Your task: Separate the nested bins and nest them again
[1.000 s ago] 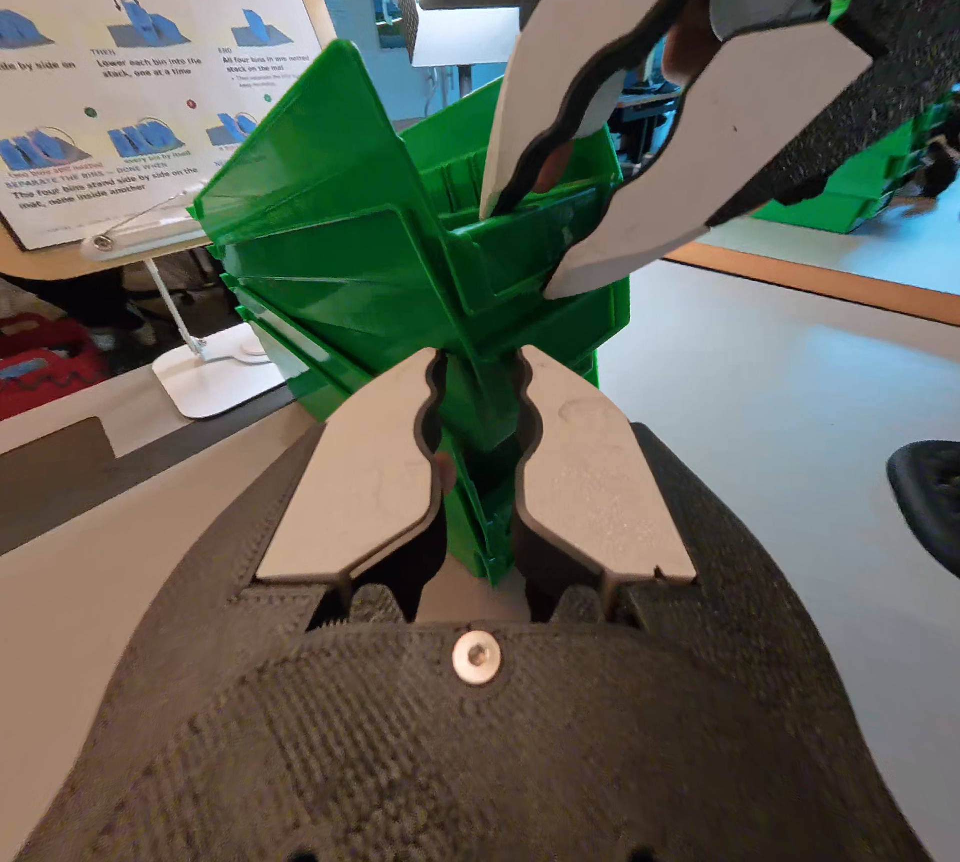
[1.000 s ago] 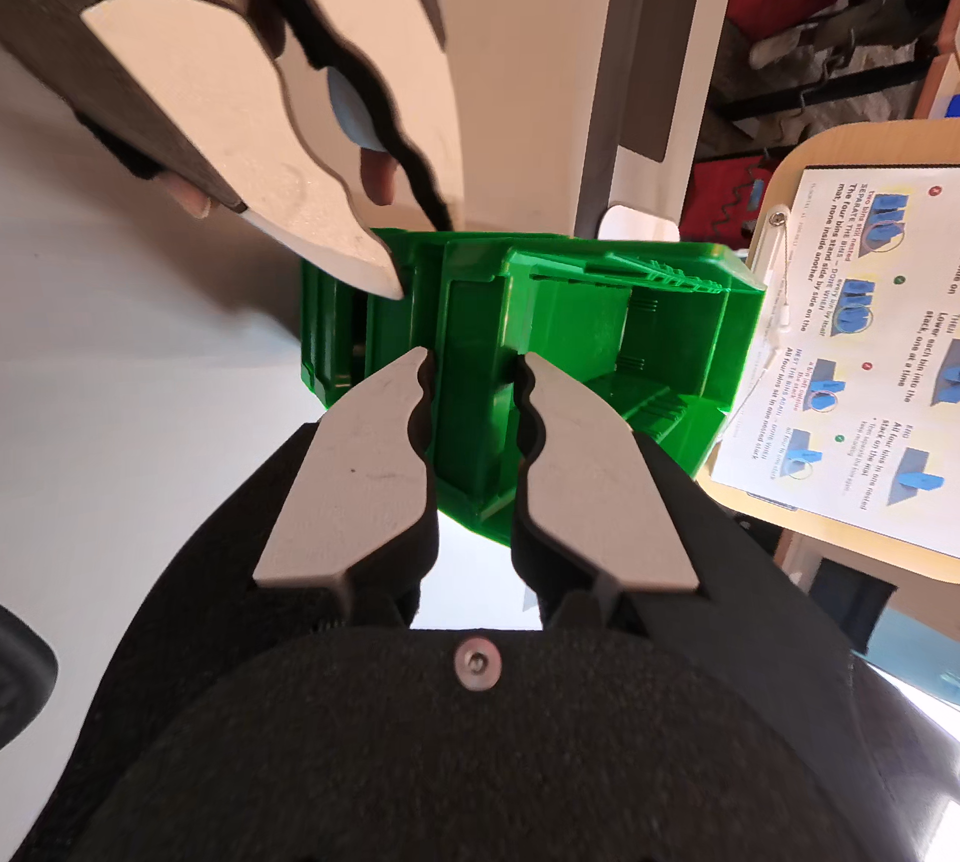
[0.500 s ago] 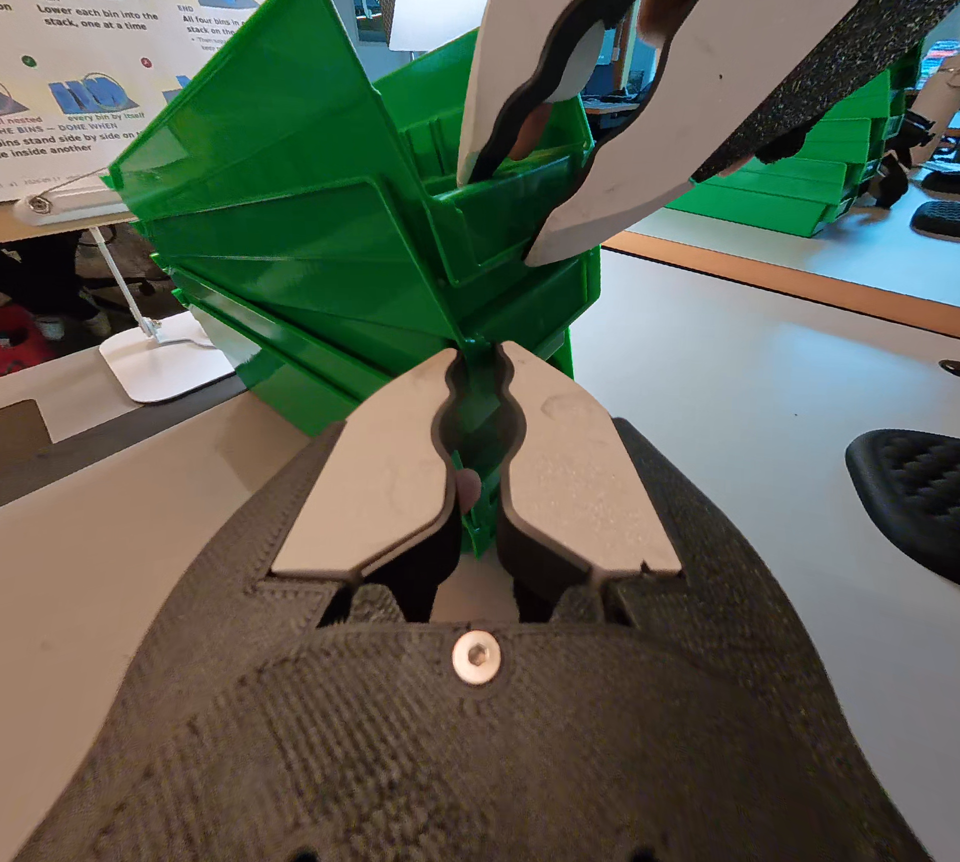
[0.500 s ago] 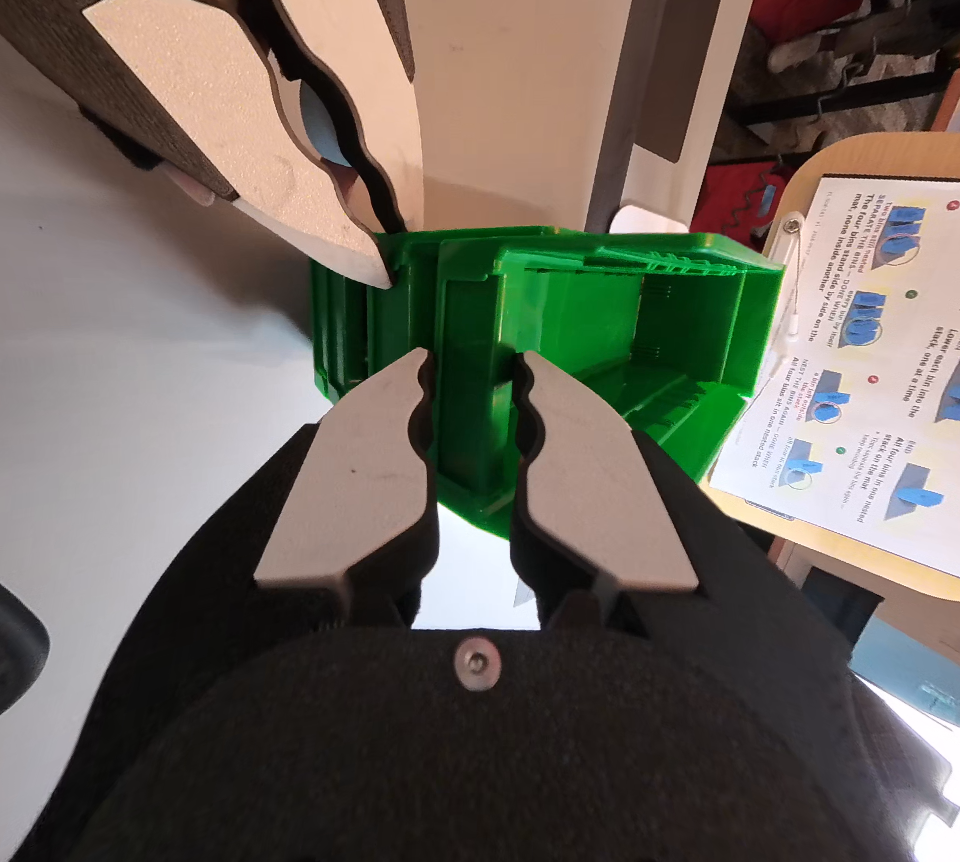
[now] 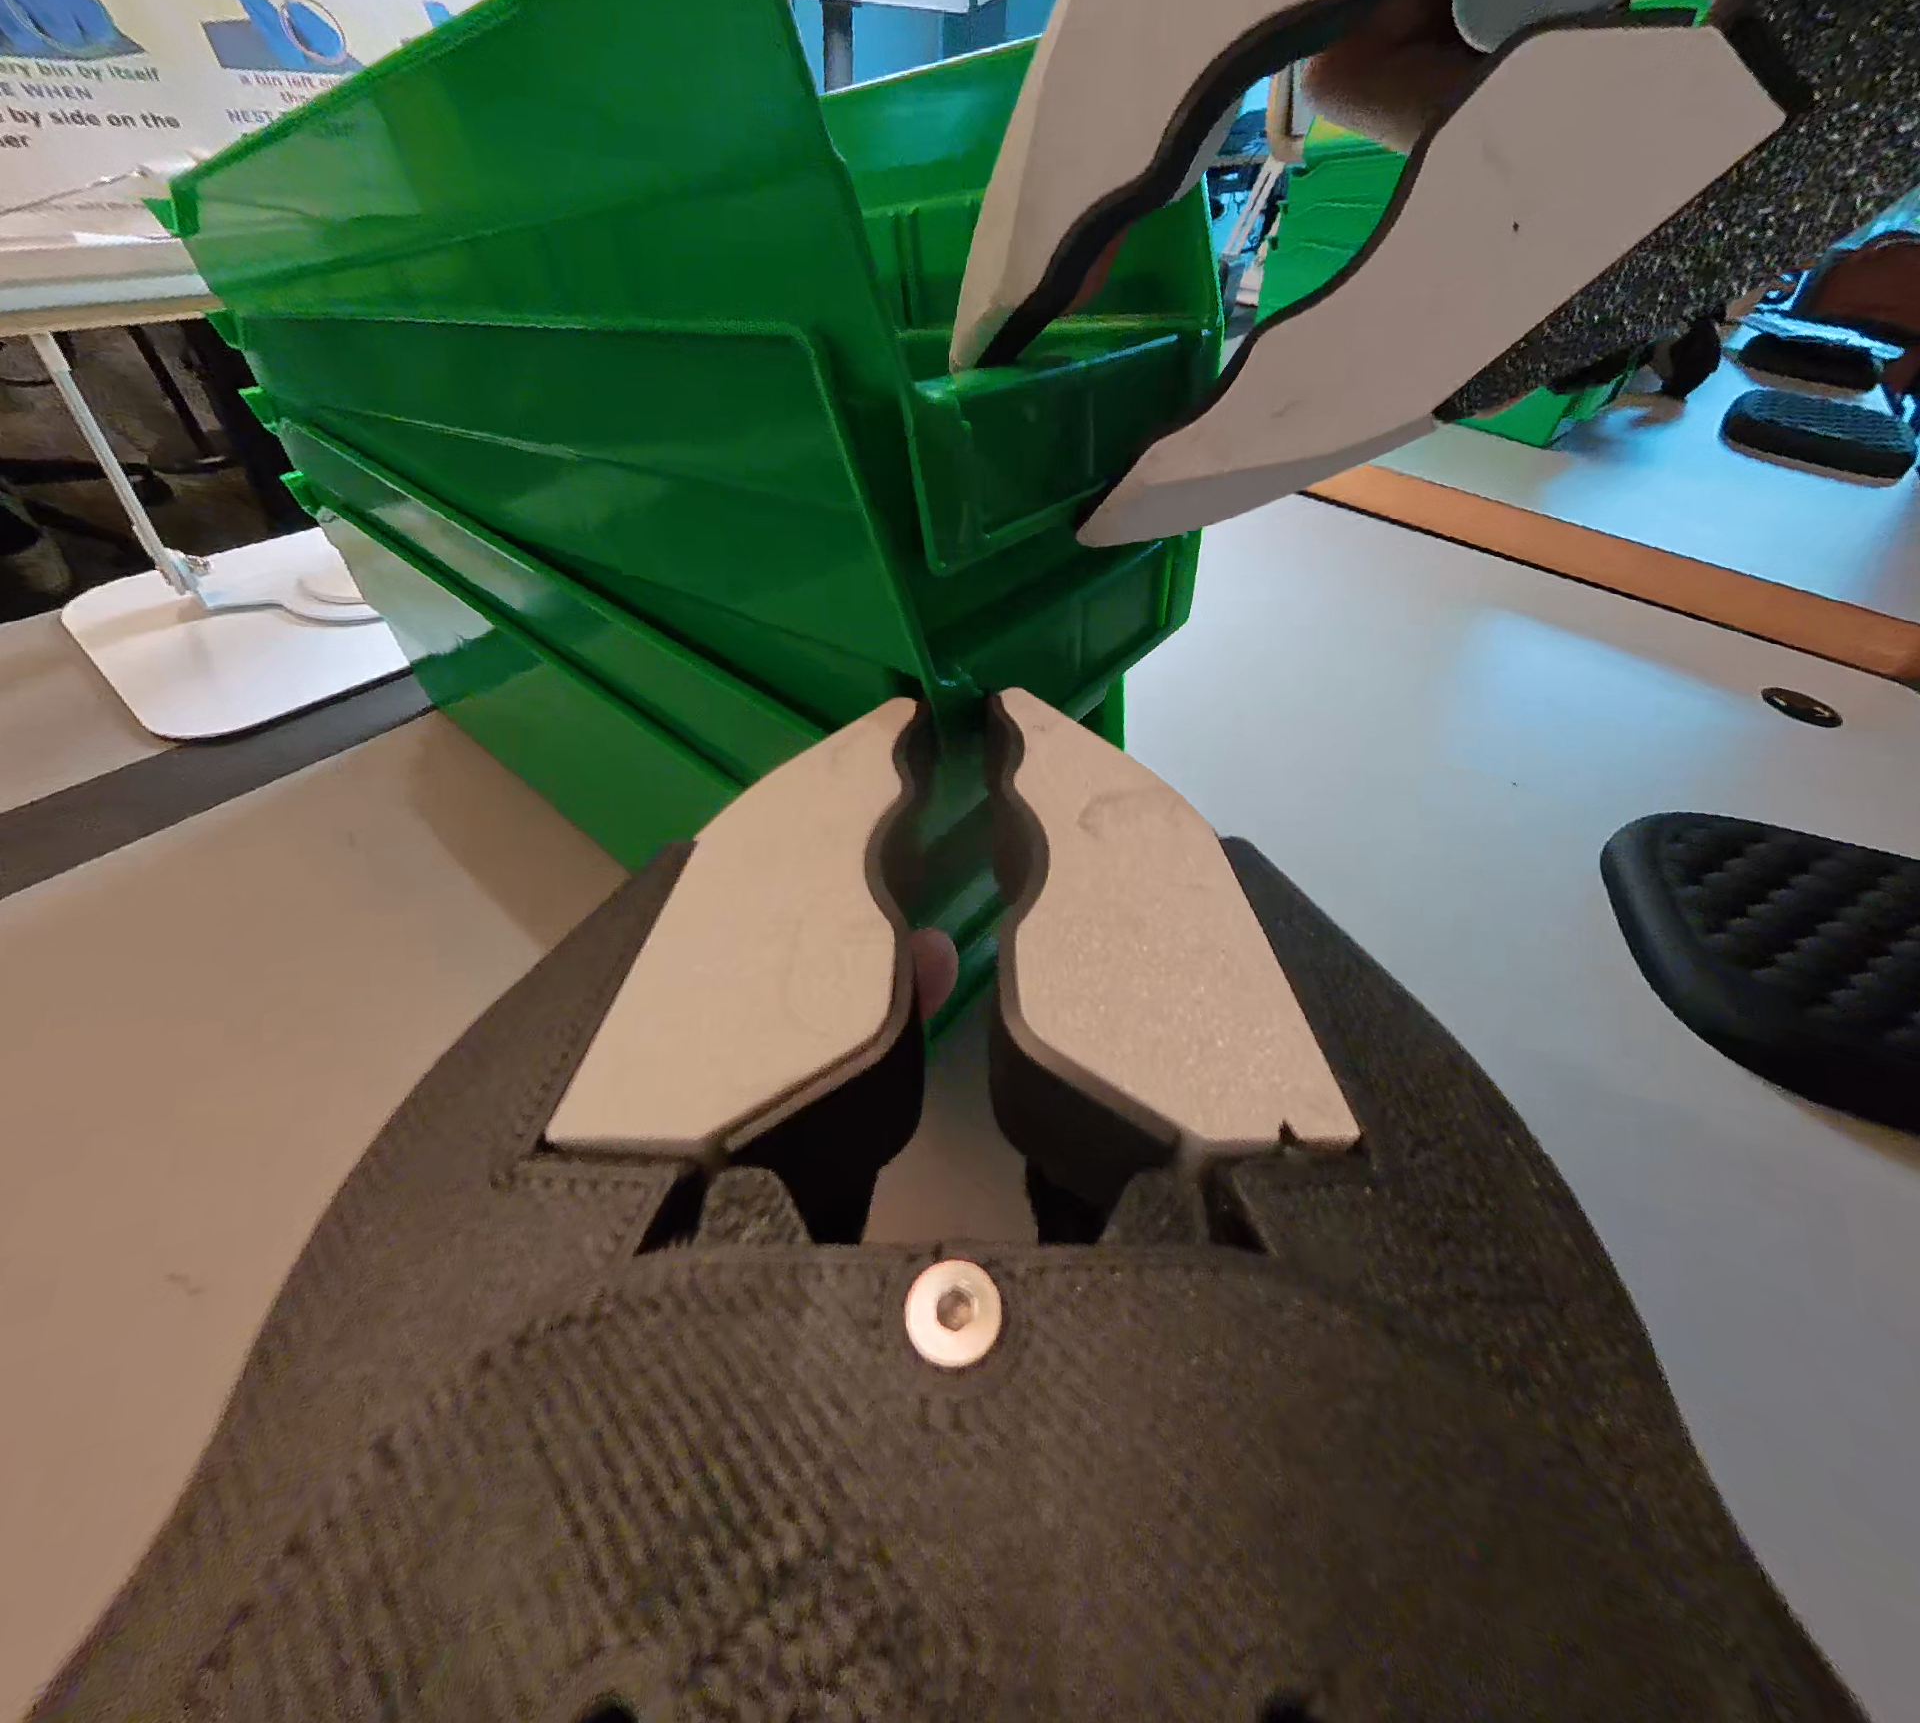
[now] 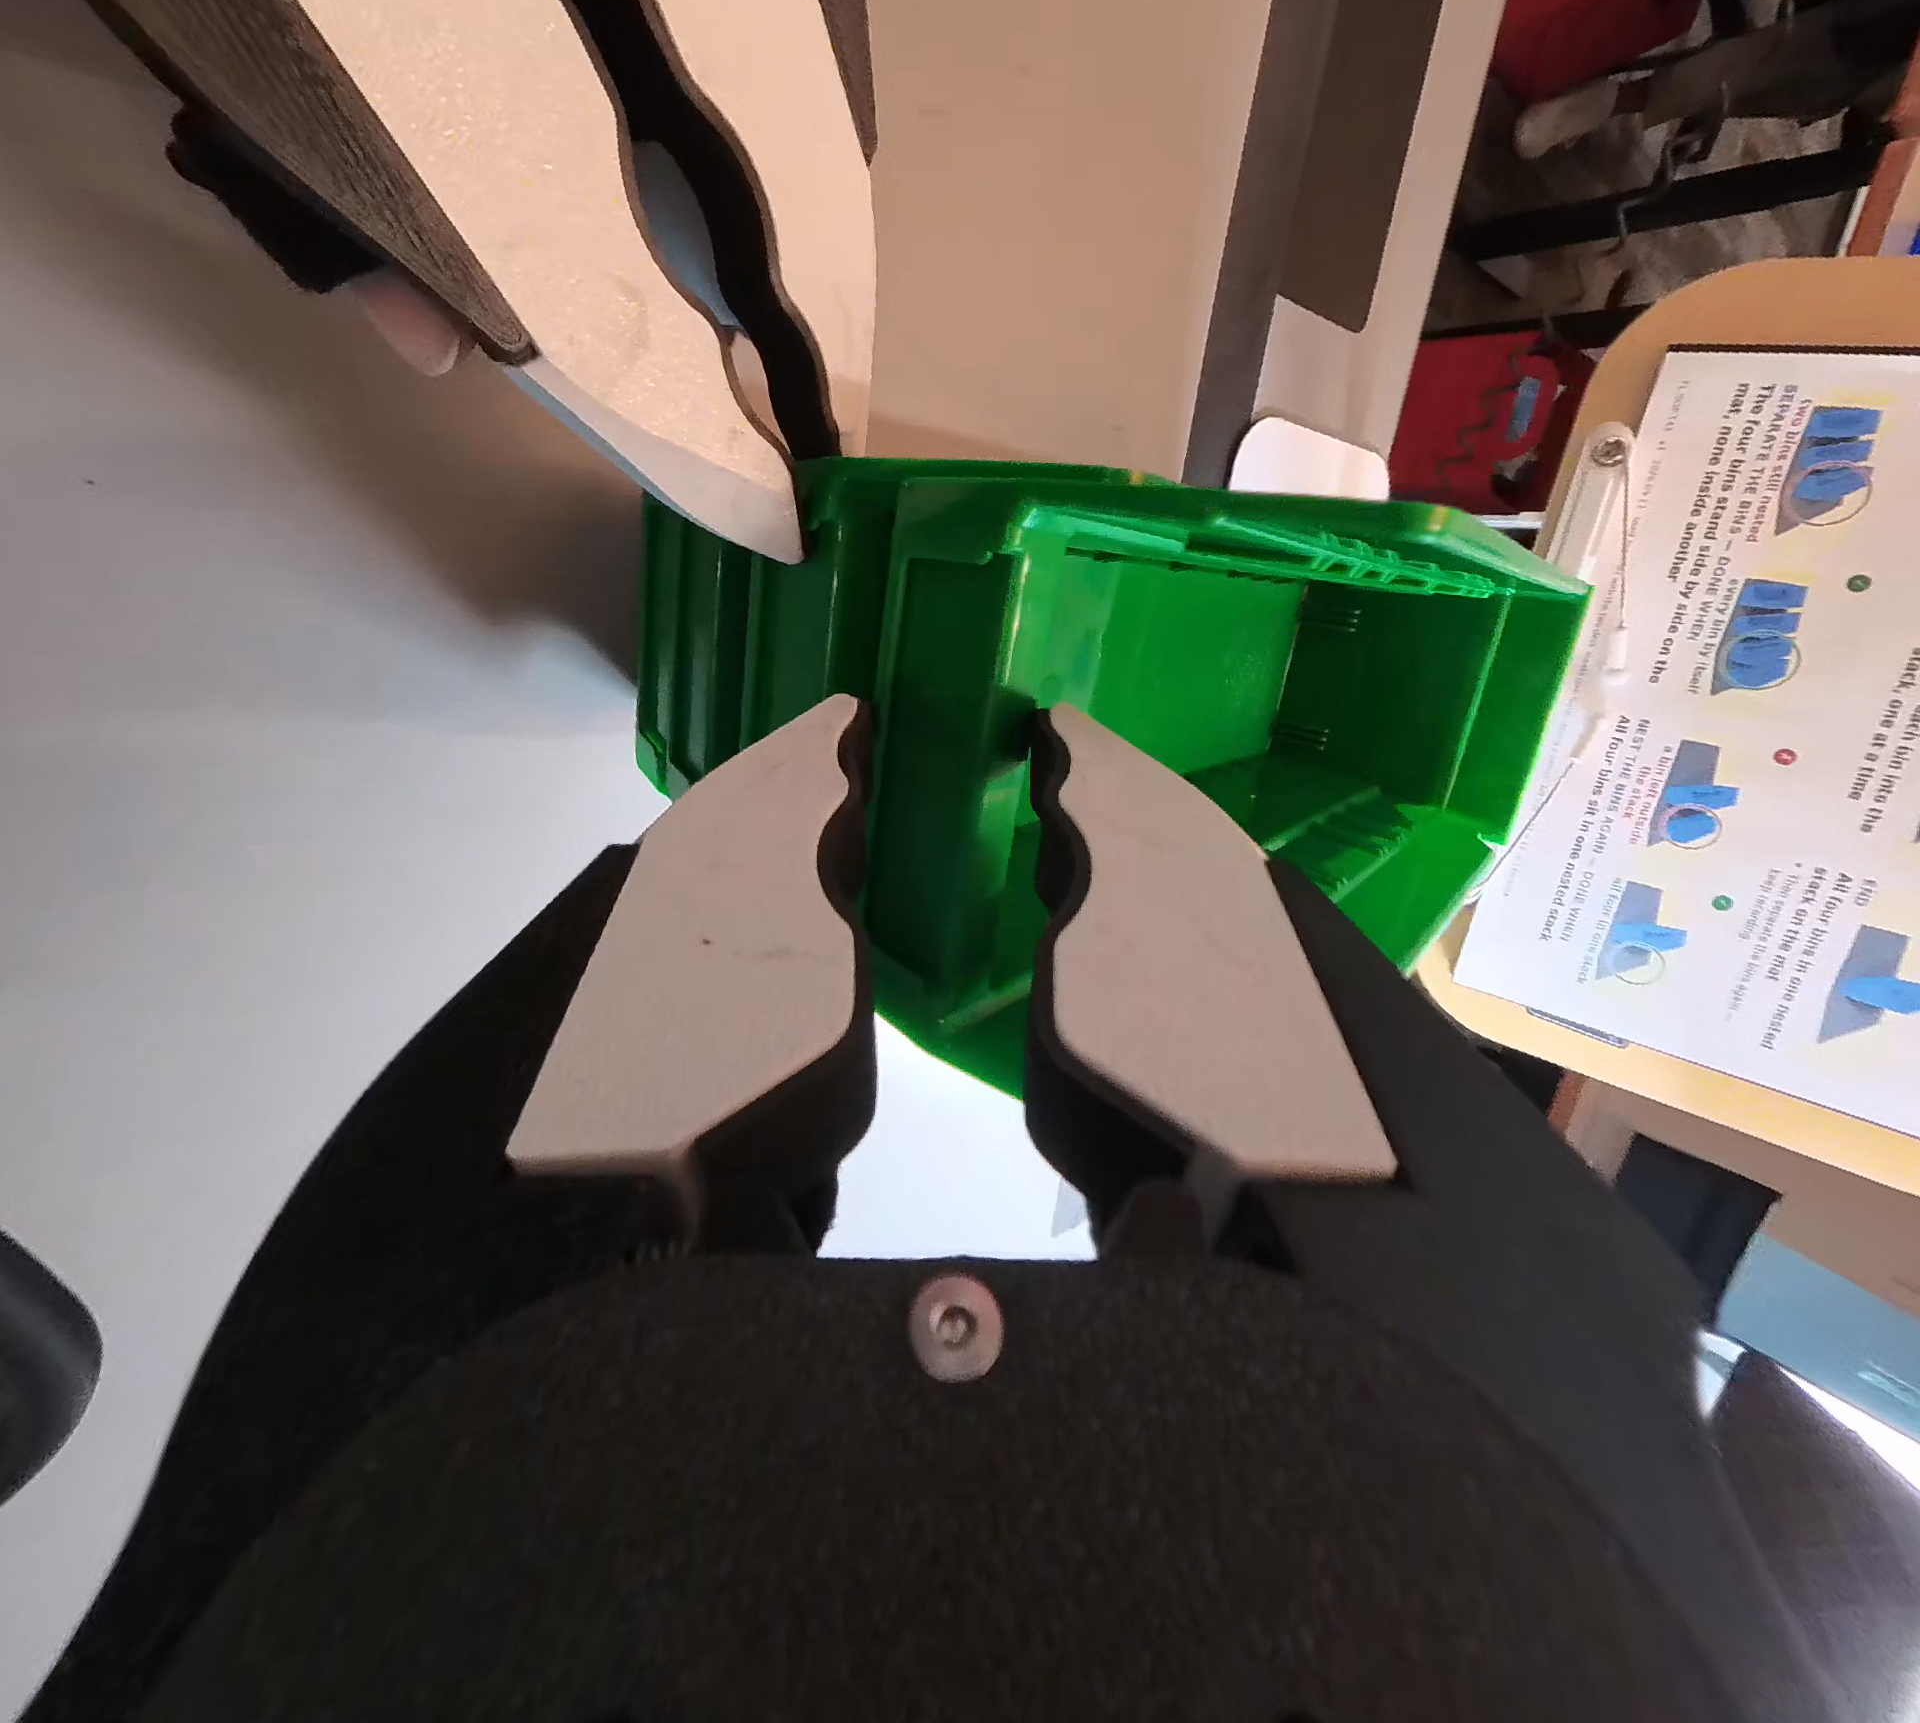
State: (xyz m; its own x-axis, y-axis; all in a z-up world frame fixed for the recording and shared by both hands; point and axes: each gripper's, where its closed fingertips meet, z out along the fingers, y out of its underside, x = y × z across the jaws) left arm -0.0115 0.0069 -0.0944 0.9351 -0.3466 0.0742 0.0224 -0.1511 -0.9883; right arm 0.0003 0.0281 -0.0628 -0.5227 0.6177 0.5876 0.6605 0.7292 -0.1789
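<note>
Fingers (image 6: 1184, 925) of your right gripper (image 6: 945, 717) clamp the top bin (image 6: 1226, 697)'s front wall; left gripper (image 5: 951, 717) pinches the lower bins (image 5: 582, 634)' corner at 12 o'clock.

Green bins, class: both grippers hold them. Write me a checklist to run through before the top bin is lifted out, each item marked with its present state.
1. Right gripper closed on the front lip of the top bin: ok.
2. Left gripper closed on a front edge of the lower bins: ok.
3. Top bin free of the lower bins: not ok, still nested, only tilted up.
4. Lower bins flat on the table: cannot tell, their base is hidden.
5. Path above the top bin clear: ok in both views.
6. Instruction sheet stand clear of the bins: cannot tell.
</note>
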